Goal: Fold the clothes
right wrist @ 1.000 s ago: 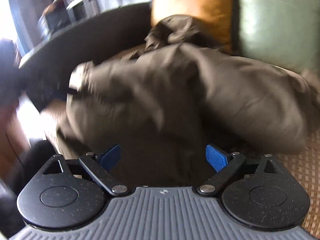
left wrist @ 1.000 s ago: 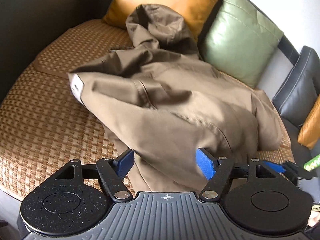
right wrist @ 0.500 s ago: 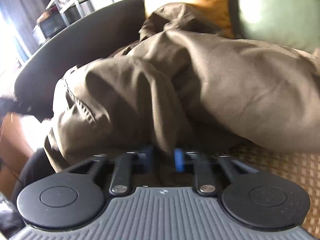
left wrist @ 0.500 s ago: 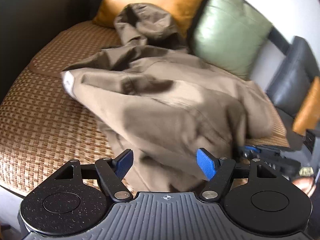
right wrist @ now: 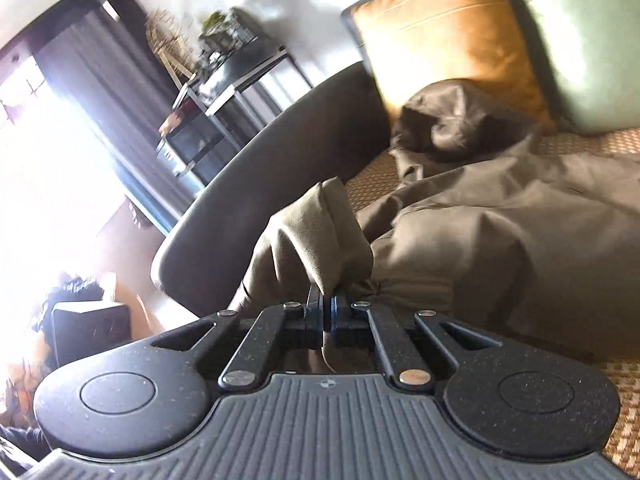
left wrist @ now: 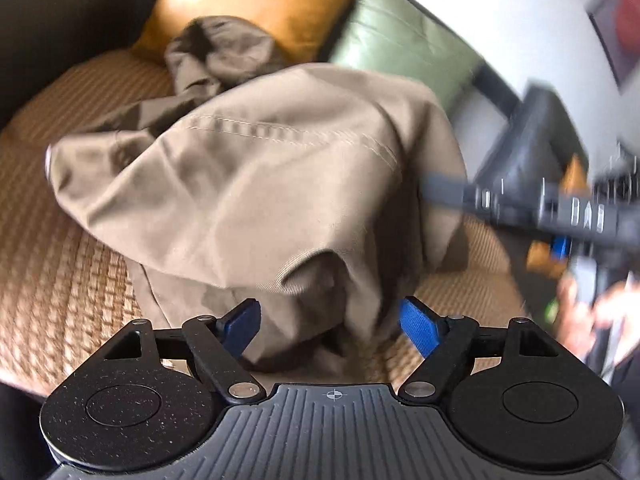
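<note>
The right tongs [right wrist: 327,312] are clamped on a bunched fold of the brown garment [left wrist: 256,184], which a second ago lay loose between wide jaws. That pinched edge now stands lifted above the woven sofa mat [left wrist: 52,280]. The left tongs [left wrist: 330,326] are opening, cloth just ahead of them but not gripped. The garment's long axis runs away from both tongs toward the orange cushion [left wrist: 256,0], its hood end farthest off.
</note>
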The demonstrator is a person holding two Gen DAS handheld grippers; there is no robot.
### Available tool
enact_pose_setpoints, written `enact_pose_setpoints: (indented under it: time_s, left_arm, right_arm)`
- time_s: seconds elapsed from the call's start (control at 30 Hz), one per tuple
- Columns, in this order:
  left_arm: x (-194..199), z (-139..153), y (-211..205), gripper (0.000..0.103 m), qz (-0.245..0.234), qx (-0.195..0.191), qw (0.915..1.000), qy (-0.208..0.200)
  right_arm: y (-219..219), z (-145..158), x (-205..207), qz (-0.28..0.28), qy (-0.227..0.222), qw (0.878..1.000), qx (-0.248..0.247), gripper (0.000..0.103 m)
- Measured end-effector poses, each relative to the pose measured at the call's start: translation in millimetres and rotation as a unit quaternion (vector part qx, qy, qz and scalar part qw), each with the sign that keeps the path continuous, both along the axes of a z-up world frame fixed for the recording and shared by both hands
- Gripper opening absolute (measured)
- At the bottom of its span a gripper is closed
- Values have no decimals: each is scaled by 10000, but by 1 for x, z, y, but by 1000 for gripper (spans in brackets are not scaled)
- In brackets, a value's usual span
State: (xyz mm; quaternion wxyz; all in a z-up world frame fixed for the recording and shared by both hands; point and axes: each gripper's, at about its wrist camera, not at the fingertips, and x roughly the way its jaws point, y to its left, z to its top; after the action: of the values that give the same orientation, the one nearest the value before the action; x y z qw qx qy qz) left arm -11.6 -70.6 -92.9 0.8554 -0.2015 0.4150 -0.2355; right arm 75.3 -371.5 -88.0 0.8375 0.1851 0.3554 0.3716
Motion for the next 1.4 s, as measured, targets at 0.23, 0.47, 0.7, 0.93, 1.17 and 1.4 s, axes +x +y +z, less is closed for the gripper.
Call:
enact_pose_setpoints:
  time_s: [0.23,0.47,0.7,0.93,1.17,1.4]
  left_arm:
    - [15,2,19,76,546,-600,9966,-125]
    - [31,13,36,3,817,-476,9944,-472]
    - [36,61,106,3,1791,289,9765,-1166]
    - [83,77,185,2,2918,1169,9442,-984]
    - [120,61,222,0,3506,1839,9160,-653]
    - [123,27,235,0,3454,2189,9123,-232]
  right_arm:
    - [16,-17,-2,133,165,9995,-227,4]
    - [19,-22,-10,-31,-92,9988,-470,49]
    - [-24,-22,-9,-712,-218,9957,-544,68]
    - [-91,-26,7,-1860,-149,9793,-788,68]
    - [-155,-30,37,-2935,-116,9460,-1374,68]
    - [-202,-47,89,-3720,119,9070,-1968,72]
